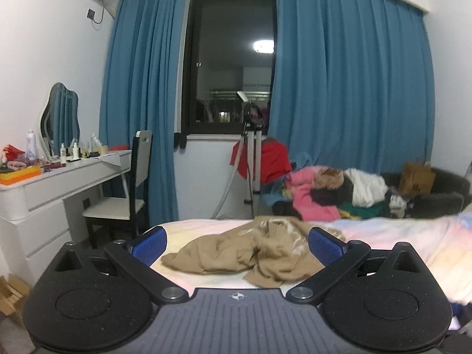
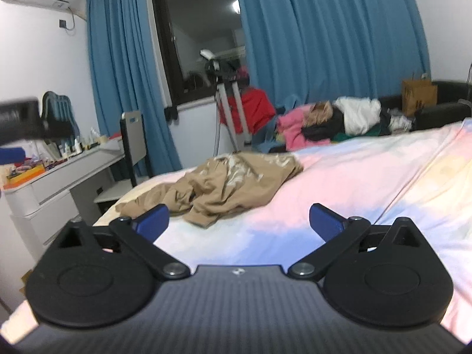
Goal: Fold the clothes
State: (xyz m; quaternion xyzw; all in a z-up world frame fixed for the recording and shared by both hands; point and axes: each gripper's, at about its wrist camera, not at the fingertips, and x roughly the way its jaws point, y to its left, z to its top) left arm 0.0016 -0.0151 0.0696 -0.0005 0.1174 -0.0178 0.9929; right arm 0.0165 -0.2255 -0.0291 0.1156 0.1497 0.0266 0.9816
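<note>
— How far along is the folding, would you say?

— Hardly begun, by my reckoning. Start with the bed: its pastel sheet fills the right and centre of the right wrist view, and nowhere on it do I see a folded stack.

— And that heap at the back?

— The pile of clothes, pink, white, black and green all tangled, sits at the centre right of the left wrist view, beyond the far edge of the bed and in front of the blue curtain. It looks untouched, so I judge all of it is left to do.

— What about the tan thing?

— The tan garment lies crumpled on the bed, in the lower middle of the left wrist view, bunched, with no clean edge or crease that I can see. It seems to be the piece in hand, yet it is not even spread flat.

— Are the claws on it?

— No. The left claw stands wide, its blue fingers framing the garment from this side, pressing on nothing. The right claw is wide as well, over bare sheet at the lower centre of its view, the garment lying ahead and to the left, apart from it.

— So what remains?

— Likely everything: grasp, spread, fold, then the pile.
</note>
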